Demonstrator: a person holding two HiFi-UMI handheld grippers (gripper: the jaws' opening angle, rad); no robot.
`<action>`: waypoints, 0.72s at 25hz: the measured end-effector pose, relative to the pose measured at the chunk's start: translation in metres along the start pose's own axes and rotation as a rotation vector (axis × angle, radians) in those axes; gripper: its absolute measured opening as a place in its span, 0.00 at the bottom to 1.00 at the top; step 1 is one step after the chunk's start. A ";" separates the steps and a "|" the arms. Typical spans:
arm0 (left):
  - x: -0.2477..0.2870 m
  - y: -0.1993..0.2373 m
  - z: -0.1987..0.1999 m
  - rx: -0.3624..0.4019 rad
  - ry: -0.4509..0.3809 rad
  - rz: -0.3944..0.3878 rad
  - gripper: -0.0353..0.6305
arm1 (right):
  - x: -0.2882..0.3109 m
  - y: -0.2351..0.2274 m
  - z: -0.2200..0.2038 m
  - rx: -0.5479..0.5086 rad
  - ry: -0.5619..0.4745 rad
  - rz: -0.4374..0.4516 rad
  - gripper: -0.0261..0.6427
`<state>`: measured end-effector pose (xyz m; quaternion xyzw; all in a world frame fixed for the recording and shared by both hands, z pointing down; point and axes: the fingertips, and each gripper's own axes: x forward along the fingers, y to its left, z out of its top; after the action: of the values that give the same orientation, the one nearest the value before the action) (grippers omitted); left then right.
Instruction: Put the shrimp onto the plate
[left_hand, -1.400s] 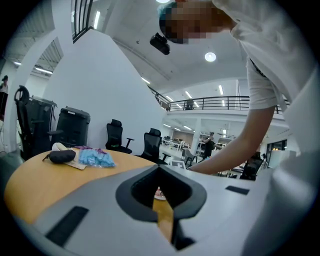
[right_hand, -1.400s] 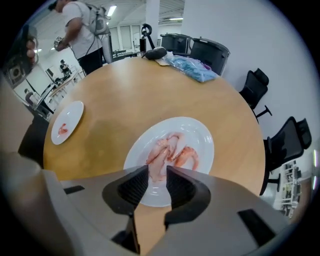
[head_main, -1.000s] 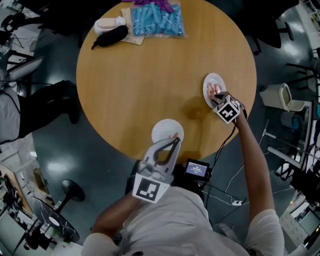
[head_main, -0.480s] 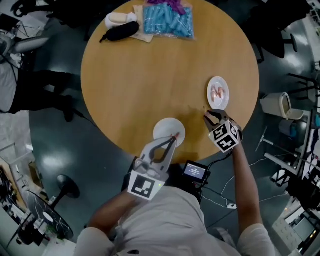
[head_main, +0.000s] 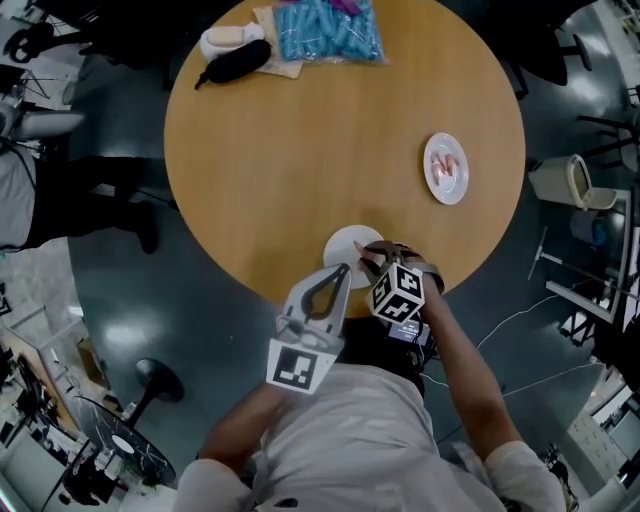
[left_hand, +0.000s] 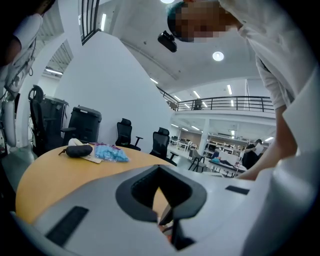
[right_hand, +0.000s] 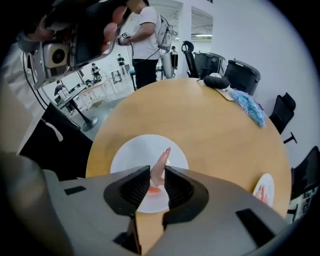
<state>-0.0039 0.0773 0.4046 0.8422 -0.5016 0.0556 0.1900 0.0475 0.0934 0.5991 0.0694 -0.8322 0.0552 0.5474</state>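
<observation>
Head view: you are holding the right gripper (head_main: 366, 256) over the near plate (head_main: 338, 243), with the left gripper (head_main: 349, 268) just beside it; left gripper view: its jaws are meeting; right gripper view: you are pinching the shrimp (right_hand: 161, 162) above the plate's middle, so aim to be lowering it close before releasing.

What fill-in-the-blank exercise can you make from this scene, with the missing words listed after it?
The right gripper is closed on a ___.
Below it lies a white ___.
The other plate, farther off, also carries ___.
The wooden table is ___ in shape.
Missing: shrimp; plate; shrimp; round.
</observation>
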 end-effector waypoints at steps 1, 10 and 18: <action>0.000 0.001 -0.001 0.001 0.000 0.001 0.06 | 0.003 0.002 0.001 0.001 0.005 0.006 0.18; -0.005 0.013 0.000 -0.010 -0.006 0.027 0.06 | 0.024 0.000 -0.006 0.020 0.104 -0.003 0.18; -0.002 0.016 0.002 -0.034 -0.021 0.040 0.06 | 0.020 -0.005 -0.013 0.101 0.080 0.004 0.20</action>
<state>-0.0186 0.0717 0.4065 0.8293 -0.5210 0.0419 0.1979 0.0523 0.0900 0.6231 0.0929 -0.8058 0.1011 0.5760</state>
